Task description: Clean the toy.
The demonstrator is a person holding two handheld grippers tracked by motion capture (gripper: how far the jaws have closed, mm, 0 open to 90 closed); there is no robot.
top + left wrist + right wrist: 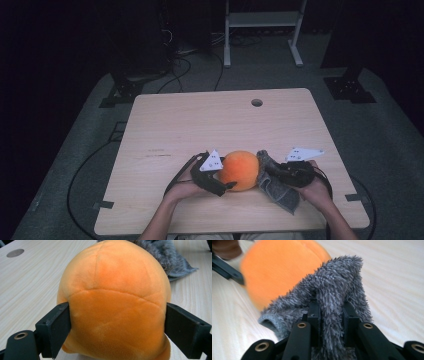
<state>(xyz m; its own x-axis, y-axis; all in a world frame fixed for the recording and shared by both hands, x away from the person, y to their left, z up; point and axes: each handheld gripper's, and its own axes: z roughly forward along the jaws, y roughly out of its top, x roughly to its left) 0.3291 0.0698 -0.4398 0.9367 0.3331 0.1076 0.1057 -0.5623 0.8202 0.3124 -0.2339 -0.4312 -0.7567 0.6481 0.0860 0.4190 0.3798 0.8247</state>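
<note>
**Orange plush clamped on the left, grey cloth pinched on the right**

The round orange plush toy point(241, 170) sits on the near half of the pale wooden table point(200, 120), roughly centred between your two hands. In the left gripper view it bulges up between the two black jaws, with a seam crossing its face, and its bottom rests on the tabletop.

Your left gripper point(223, 181) has its jaws spread wide around the plush, one pad against each flank; the fabric dents slightly at the left pad, so the pads press on it. In the high view this gripper comes in from the left, its grey three-cornered plate point(212, 160) tilted up beside the toy.

Touching the right side of the plush lies a fuzzy grey terry cloth point(277, 185), bunched up at the toy and trailing toward the near edge. Your right gripper point(331, 315) has its jaws pressed nearly together on a raised fold of that cloth; the pile stands up between and above the pads. Your right hand point(312, 187) holds it near the right edge.

Farther off, a round cable hole point(256, 102) marks the far side of the table, and a white metal frame point(262, 30) stands on the floor beyond.
</note>
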